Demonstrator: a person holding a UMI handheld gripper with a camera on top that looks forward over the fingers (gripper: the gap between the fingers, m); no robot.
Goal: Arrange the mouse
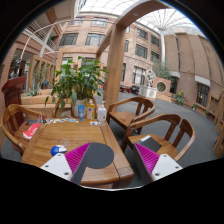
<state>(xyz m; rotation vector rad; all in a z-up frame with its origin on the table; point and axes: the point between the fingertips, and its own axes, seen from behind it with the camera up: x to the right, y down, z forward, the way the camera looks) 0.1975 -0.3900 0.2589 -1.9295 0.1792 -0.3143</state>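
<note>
A wooden table [70, 135] stands ahead of my gripper [112, 165]. A dark grey round mat [97, 163] lies on its near corner, just beside my left finger's pad [75, 158]. A small blue and white object [58, 150], perhaps the mouse, lies on the table left of the left finger. My right finger's pad [148, 158] hangs past the table's right edge. The fingers are wide apart and hold nothing.
A red item [32, 130] lies at the table's left side. Bottles [101, 112] and a potted plant [75, 85] stand at the far end. Wooden chairs [160, 130] stand to the right and one [12, 120] to the left. An atrium floor lies beyond.
</note>
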